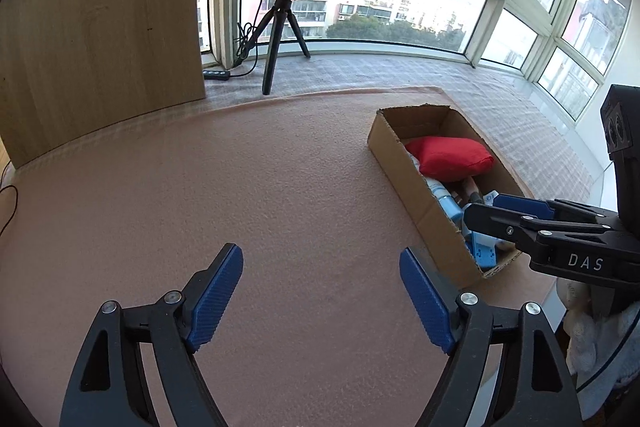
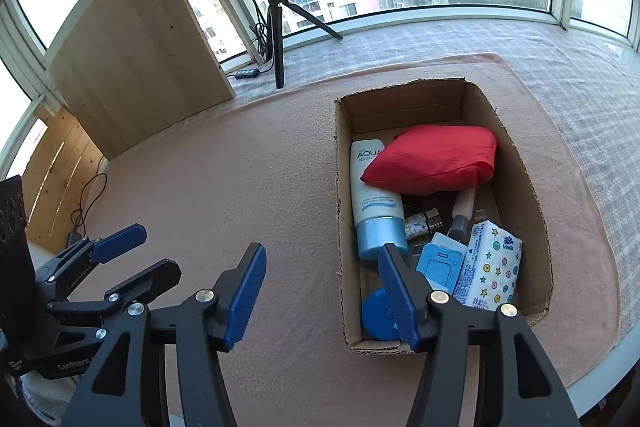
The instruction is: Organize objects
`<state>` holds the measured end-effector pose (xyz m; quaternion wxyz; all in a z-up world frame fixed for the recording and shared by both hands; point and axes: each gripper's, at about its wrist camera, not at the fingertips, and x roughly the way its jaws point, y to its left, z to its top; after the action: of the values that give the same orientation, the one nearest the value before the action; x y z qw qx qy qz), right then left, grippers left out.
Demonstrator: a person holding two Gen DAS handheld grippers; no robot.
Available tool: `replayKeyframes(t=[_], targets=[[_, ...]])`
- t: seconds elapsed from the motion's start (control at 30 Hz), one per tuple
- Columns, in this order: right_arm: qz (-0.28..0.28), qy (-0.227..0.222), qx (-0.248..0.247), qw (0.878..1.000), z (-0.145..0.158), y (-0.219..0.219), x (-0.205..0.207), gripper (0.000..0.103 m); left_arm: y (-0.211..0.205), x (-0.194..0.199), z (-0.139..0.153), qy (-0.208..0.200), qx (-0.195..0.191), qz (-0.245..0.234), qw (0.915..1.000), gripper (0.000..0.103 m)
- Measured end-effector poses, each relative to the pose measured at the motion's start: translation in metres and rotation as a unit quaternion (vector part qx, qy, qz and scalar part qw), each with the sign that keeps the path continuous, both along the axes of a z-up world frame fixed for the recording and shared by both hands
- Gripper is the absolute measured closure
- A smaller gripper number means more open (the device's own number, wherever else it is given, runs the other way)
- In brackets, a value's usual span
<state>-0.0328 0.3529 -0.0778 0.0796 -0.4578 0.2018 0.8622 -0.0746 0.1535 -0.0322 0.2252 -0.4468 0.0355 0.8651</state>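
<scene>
An open cardboard box (image 2: 400,99) (image 1: 400,163) stands on the pink mat (image 1: 240,187). In it lie a red pouch (image 2: 432,159) (image 1: 448,157), a white-and-blue tube (image 2: 374,195), a patterned tissue pack (image 2: 490,267), a light blue flat case (image 2: 440,263) and a blue round lid (image 2: 378,315). My right gripper (image 2: 322,251) (image 1: 492,223) is open and empty at the box's near left corner. Left of the box, my left gripper (image 1: 320,255) (image 2: 158,251) hangs wide open over bare mat, holding nothing.
A ring light on a black tripod (image 1: 276,39) (image 2: 276,39) stands at the back by the windows. A wooden panel (image 1: 100,27) (image 2: 136,55) rises at the back left, with a black cable controller (image 1: 216,75) beside it. Checked cloth (image 2: 560,87) covers the sill behind and right.
</scene>
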Motion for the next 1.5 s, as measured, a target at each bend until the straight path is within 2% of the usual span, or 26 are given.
replayKeyframes(t=[0.2, 0.4, 0.73, 1.03, 1.5], targets=[[0.027, -0.003, 0.023, 0.999, 0.001, -0.045, -0.015, 0.046, -0.054, 0.002, 0.008, 0.009, -0.005, 0.053, 0.9986, 0.017], [0.038, 0.002, 0.036, 0.999, 0.004, -0.085, -0.025, 0.046, -0.101, 0.008, -0.001, 0.0, -0.025, 0.101, 0.9946, 0.012], [0.063, 0.007, 0.072, 0.995, 0.0, -0.149, -0.027, 0.041, -0.157, 0.032, -0.015, -0.017, -0.03, 0.139, 0.9896, 0.012], [0.076, 0.003, 0.082, 0.994, -0.006, -0.178, -0.026, 0.04, -0.174, 0.035, -0.012, -0.012, -0.031, 0.143, 0.9892, 0.012], [0.071, 0.006, 0.086, 0.994, -0.006, -0.195, -0.033, 0.04, -0.188, 0.028, -0.01, -0.01, -0.027, 0.139, 0.9898, 0.009]])
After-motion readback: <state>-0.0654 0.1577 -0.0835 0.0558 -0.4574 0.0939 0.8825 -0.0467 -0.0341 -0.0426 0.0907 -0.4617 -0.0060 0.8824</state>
